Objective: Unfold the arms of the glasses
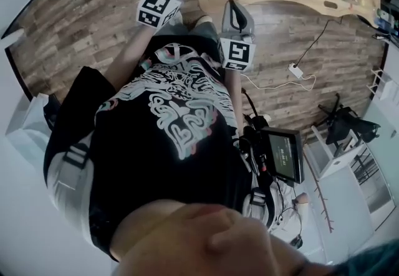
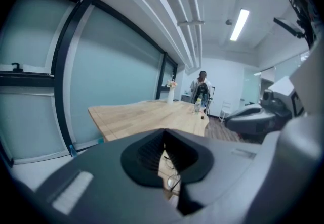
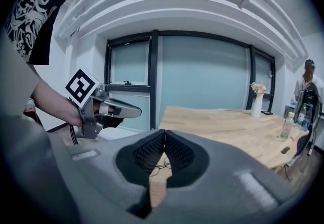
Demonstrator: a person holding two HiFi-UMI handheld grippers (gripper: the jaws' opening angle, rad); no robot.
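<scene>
Black ribbed pads (image 2: 151,153) of the left gripper (image 2: 164,137) are pressed together tip to tip; nothing is held between them. The same is recorded for the right gripper (image 3: 164,136): its pads are closed on each other and empty.

Through the notch below each pair of pads, the glasses (image 3: 158,166) are sighted lying on the wooden table (image 3: 223,122), close to its near edge. A thin wire frame with round lenses is noted. Whether the arms are folded cannot be told. No contact between either gripper and the glasses is observed.

In the head view both grippers are held out ahead of the body, side by side, pointed toward the table. The left tip is placed near the glasses, just to their left. The right tip reaches about to the table's edge, to the right of the glasses.

Further out, the left gripper is also caught in the right gripper view, at left. Its marker cube (image 3: 81,86) is turned to the camera and a hand (image 3: 53,106) is wrapped round the grip.

At the far end of the table a white vase (image 3: 258,100) with flowers and a bottle (image 3: 286,127) are recorded, with a person (image 3: 306,81) beyond them. A glass wall (image 3: 202,76) with dark frames is seen behind the table. A plank floor (image 1: 75,25) is noted below, with a white cable (image 1: 295,70) lying on it.
</scene>
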